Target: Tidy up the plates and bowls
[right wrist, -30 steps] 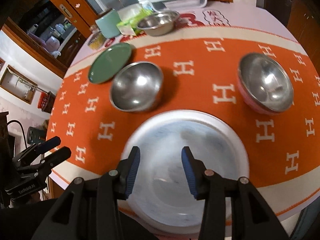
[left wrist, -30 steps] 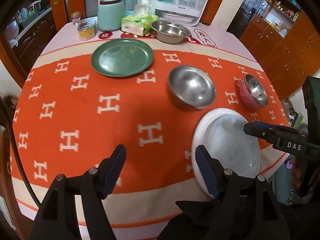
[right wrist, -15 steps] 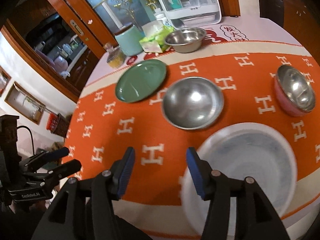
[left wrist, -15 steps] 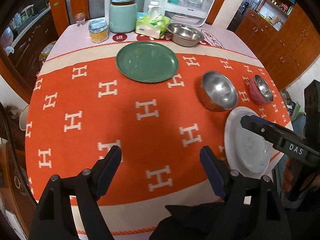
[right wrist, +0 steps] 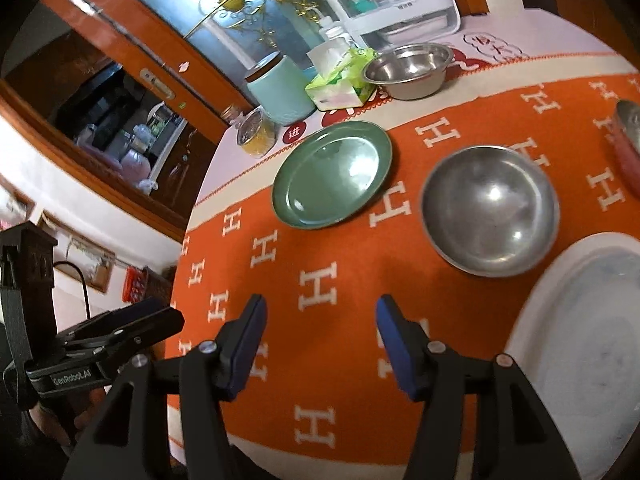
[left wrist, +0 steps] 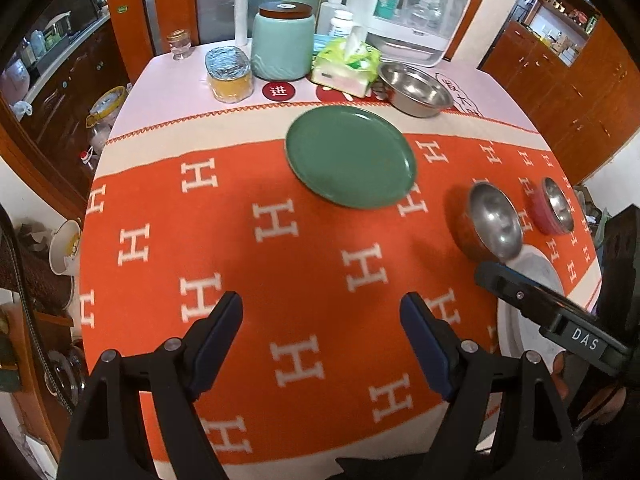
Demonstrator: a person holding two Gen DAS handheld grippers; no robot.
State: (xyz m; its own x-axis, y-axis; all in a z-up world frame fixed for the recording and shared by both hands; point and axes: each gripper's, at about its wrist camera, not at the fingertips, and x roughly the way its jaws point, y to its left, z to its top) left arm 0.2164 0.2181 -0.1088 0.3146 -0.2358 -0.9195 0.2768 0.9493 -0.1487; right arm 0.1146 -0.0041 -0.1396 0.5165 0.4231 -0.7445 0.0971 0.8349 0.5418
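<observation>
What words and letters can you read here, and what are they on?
"H", repeated: orange tablecloth
"DAS": right gripper, seen from the left wrist
"GenRobot.AI": left gripper, seen from the right wrist
"进": red round coaster
Characters on the white mat near the steel basin, and bottle labels: too blurred.

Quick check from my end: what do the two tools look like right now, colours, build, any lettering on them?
Both match: black angular frames with silver rivets and dark blue pads on two fingers. The left tool carries white "GenRobot.AI" lettering on its side, seen from the right wrist view; the right tool shows "DAS" in white, seen from the left. A black cable hangs by the left one.
</observation>
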